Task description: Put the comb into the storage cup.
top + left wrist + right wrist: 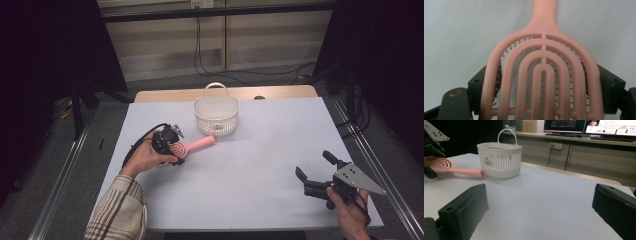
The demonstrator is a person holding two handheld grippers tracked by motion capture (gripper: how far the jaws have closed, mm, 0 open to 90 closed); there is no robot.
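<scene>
A pink hairbrush (202,143) with a looped, vented head lies left of the table's middle, its handle pointing toward the white basket (216,115). My left gripper (178,147) is shut on the brush head. In the left gripper view the head (544,65) spans the gap, and both black jaws press its sides. The right gripper view shows the brush (461,171) with its handle tip close to the basket (499,160). Near the front right corner my right gripper (314,164) is open with nothing between its jaws, well apart from both.
The white table (250,165) has a wooden strip along its far edge. Black cables hang behind it. Metal frame rails run along both sides. The right gripper view has cabinets and lit monitors (609,127) in the background.
</scene>
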